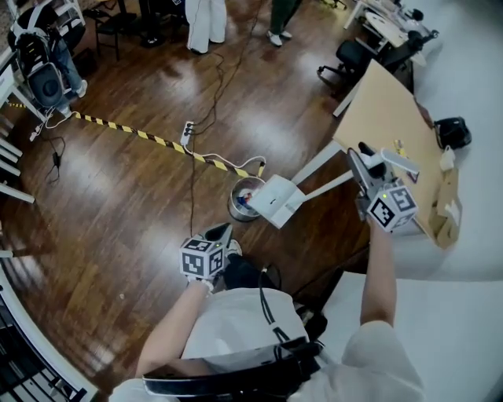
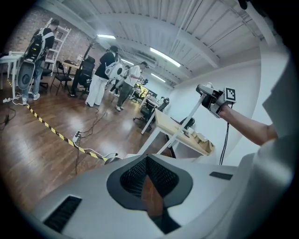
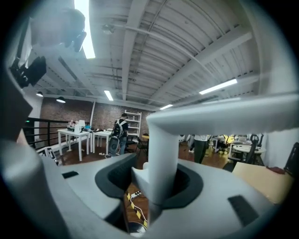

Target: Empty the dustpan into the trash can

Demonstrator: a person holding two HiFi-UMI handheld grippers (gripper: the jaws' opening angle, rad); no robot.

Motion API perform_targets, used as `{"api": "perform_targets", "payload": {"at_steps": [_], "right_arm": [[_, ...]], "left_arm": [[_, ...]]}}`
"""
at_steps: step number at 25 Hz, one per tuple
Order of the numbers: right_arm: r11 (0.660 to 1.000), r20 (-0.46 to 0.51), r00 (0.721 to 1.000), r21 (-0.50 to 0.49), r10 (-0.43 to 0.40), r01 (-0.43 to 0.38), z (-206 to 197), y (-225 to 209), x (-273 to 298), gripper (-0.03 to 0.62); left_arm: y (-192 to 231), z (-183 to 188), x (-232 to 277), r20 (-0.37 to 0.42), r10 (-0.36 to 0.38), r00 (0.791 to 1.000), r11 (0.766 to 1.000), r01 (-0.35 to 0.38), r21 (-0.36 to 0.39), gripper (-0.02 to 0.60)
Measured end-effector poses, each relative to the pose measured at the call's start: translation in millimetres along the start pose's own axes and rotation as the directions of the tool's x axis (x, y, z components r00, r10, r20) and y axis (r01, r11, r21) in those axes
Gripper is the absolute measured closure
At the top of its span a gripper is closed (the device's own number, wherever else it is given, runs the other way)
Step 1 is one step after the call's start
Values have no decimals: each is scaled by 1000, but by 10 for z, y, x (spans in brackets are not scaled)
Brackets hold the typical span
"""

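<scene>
two grippers, one dustpan, one trash can, one table, one line of floor tape, one power strip and three people far off.

nearest, at lower centre of the head view, the left gripper (image 1: 220,232) hangs over the wooden floor. its jaws are drawn together, with only a thin sliver of floor showing between them and nothing held.

to the right and higher in the frame, the right gripper (image 1: 357,169) is clamped, jaws partly apart, on the handle (image 3: 161,154), a thick white bar that fills the gap between its pads.

the dustpan (image 1: 275,200) is white, with a squarish pan on the long straight handle slanting down to the left. the pan sits at frame centre, overlapping the right edge of the trash can (image 1: 236,206), a small round metal bin with coloured scraps inside. whether pan and can touch cannot be told.

beyond, the yellow-and-black tape (image 1: 141,135) crosses the floor on a diagonal, the power strip (image 1: 187,133) just above it. the tan-topped table (image 1: 385,110) stands at upper right. the people (image 1: 206,23) are along the top edge.
</scene>
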State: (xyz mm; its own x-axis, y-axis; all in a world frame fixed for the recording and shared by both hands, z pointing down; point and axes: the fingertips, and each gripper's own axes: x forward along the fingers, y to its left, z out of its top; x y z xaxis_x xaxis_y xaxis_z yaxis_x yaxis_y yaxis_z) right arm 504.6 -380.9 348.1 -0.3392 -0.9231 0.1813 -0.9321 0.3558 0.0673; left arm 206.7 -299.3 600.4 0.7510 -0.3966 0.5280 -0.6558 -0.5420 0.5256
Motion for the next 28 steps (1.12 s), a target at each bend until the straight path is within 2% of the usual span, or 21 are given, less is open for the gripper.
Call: {"api": "perform_targets", "payload": {"at_steps": [4,7,10,16,22,28], "right_arm": [[986,-52,988,-66,148,-151,-268,58,180,414],[972,-85,975,-98,205,-213,-436,156,238,414],[959,-126,963,-127,237,-253,-470,216,268,416],[919,-273,920,-198,282,-340,-540,369,260,427],[901,-305,903,-219,302,-375,-532,553,362,427],[877,-329,886,-243,327,-414,-510,722,409,427]], "left_arm": [[110,90,150,-2,37,999,999,-37,-30,591],[138,22,188,-12,54,998,997,-54,-53,591],[143,-62,208,-24,57,998,996,-59,-64,591],[141,-188,115,-10,60,998,994,-61,-94,591],[174,-333,-68,2,70,998,990,-69,-124,591],[204,-313,-183,36,79,996,988,-73,-138,591]]}}
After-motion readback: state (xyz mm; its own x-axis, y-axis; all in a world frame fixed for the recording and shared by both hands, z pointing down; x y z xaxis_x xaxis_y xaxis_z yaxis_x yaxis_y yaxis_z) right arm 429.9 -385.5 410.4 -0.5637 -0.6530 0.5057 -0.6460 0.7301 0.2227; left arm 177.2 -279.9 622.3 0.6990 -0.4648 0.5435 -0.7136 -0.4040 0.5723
